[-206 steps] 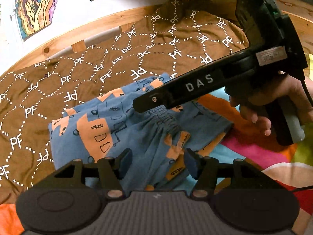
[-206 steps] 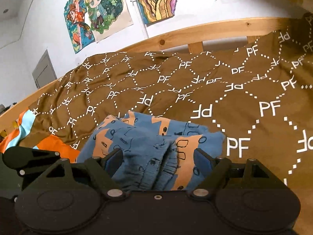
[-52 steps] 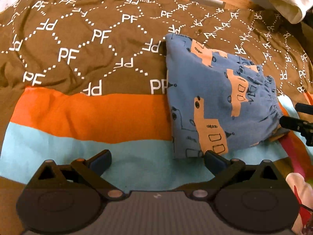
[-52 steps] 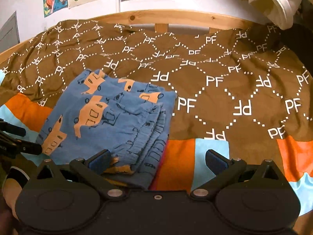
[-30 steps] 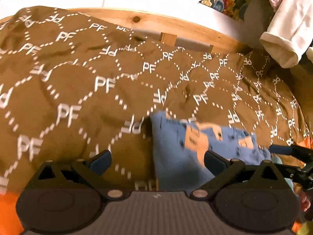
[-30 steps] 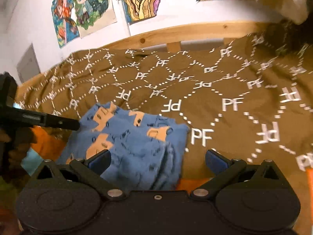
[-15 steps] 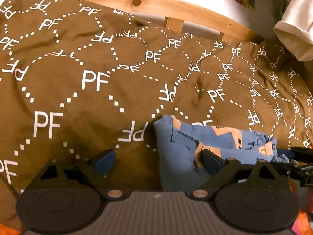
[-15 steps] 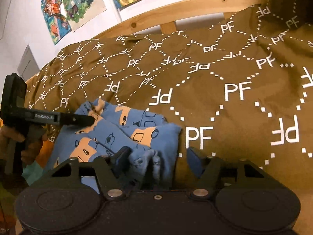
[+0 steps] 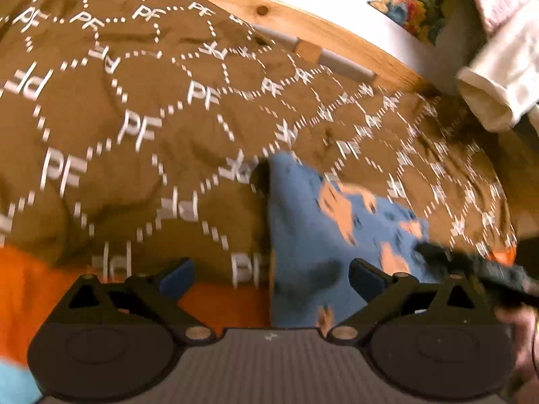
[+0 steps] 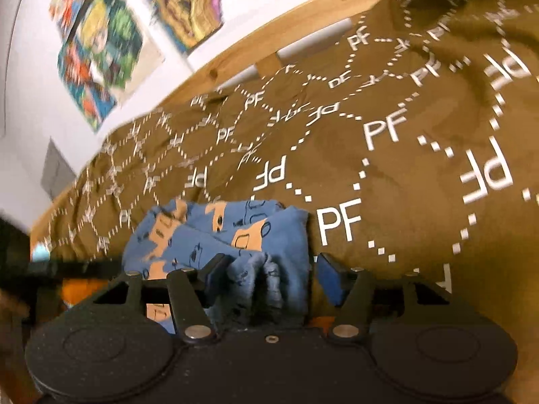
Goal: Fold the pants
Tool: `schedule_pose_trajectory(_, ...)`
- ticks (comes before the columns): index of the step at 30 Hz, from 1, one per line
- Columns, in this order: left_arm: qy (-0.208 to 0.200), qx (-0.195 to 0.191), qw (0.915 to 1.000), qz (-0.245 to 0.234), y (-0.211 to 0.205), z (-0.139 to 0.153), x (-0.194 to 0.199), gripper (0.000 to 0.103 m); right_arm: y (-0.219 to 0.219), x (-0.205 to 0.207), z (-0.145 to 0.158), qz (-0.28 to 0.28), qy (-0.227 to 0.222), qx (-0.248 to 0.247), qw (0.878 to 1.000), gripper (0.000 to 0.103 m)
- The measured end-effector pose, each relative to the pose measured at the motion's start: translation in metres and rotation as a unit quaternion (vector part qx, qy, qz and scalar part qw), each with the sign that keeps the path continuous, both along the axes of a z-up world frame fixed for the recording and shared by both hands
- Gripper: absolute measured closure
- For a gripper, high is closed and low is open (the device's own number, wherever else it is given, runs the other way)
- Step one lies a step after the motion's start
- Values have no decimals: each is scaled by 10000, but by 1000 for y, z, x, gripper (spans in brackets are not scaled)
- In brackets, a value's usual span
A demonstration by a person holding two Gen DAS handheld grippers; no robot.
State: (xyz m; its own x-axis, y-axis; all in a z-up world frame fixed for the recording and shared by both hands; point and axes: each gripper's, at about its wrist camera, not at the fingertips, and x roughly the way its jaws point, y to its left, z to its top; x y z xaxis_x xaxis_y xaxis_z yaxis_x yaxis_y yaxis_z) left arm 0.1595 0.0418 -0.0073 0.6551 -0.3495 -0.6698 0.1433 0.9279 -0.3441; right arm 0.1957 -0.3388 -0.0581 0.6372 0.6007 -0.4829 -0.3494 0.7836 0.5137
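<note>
So the pants are already down to a chunky blue bundle with orange trucks, sitting on the brown PF blanket, well short of the wooden bed rail along the far edge and close to where the orange stripe starts. The right gripper has its jaws about halfway in with the gathered waistband end bunched between them. The left-hand pad looks pressed into the cloth, but the other one seems just clear of it, so I wouldn't call it a real grip. The left gripper is wide open with nothing in it, hovering at the bundle's left edge, one finger over blanket and one over fabric. My worry: if the right one lifts or drags with that loose bite, only the top layers come along and the stack fans open. The left view is blurry too, and the left jaws could just as easily pinch blanket as pants.
</note>
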Motion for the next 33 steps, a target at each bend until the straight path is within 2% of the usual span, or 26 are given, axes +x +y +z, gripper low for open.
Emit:
schedule_pose_trajectory(4, -29, 60, 9996, -278, -9, -7, -25, 3, 5, 3, 5, 132, -93, -100, 9998, 41)
schedule_pose_trajectory(7, 142, 85, 9991, -395, -14, -15, -32, 13, 8, 1, 3, 160, -142, -199, 9996, 44)
schedule_pose_trajectory(12, 293, 113, 9993, -212, -13, -18, -33, 27, 8, 0, 2, 119, -133, -245, 9995, 53)
schedule_pose_trajectory(14, 396, 280, 9987, -173, -16, -17, -32, 31, 9, -1, 1, 101, -131, -243, 9996, 56)
schedule_pose_trajectory(17, 494, 476, 9975, -186, -23, -15, -31, 31, 12, -2, 0, 48, -147, -284, 9995, 57)
schedule_pose_trajectory(19, 558, 512, 9969, -209, -27, -15, -30, 27, 12, -2, 0, 24, -123, -246, 9996, 57)
schedule_pose_trajectory(25, 626, 523, 9965, -163, -29, -14, -31, 27, 12, -4, -1, -2, -154, -265, 9995, 60)
schedule_pose_trajectory(31, 730, 527, 9958, -143, -30, -12, -29, 31, 12, -4, -3, -9, -161, -218, 9996, 60)
schedule_pose_trajectory(33, 775, 496, 9956, -159, -31, -12, -29, 38, 12, -5, -4, -10, -169, -229, 9996, 60)
